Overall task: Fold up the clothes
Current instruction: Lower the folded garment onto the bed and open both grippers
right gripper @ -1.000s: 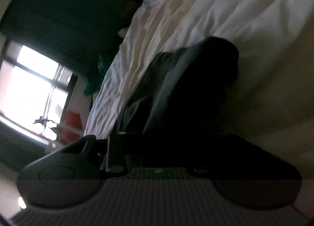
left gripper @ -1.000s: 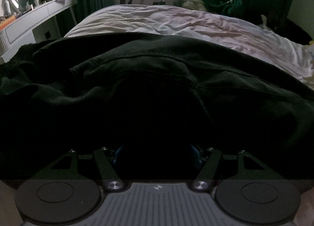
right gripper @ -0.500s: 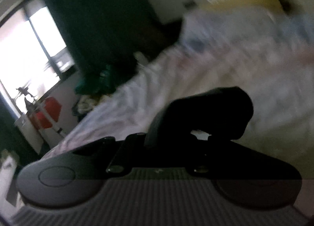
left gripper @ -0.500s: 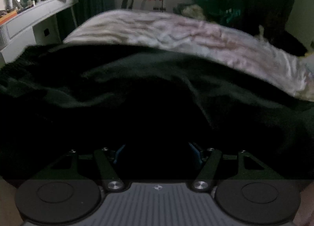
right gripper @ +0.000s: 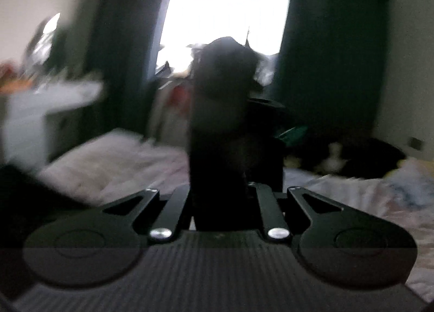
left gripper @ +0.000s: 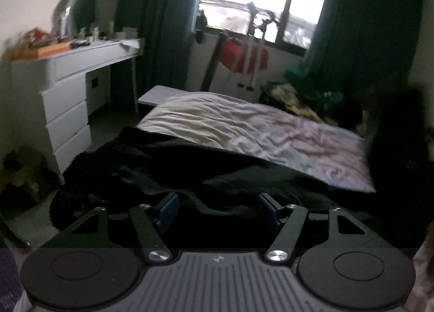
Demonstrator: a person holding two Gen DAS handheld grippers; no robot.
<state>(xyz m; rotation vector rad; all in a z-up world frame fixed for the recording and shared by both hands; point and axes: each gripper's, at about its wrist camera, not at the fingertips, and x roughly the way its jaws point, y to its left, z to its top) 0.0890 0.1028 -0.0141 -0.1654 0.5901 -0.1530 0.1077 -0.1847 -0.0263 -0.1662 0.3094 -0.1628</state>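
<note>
A dark, crumpled cloth garment (left gripper: pixel 190 173) lies spread across the near end of the bed with the rumpled pale sheet (left gripper: pixel 252 133), one edge spilling off the bed's side toward the white drawer unit (left gripper: pixel 67 114). The left tool (left gripper: pixel 218 210) hangs level just above it, blue-padded fingers (left gripper: pixel 168 210) wide apart with fabric between them. The right tool (right gripper: pixel 221 198), raised and blurred, is clamped on an upstanding fold of the same dark cloth.

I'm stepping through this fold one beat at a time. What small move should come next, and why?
Probably close the left gripper on the black garment. Its blue pads stand apart with a ridge of cloth between them, while the right gripper already holds a strip of the dark cloth lifted above the bed.
</note>
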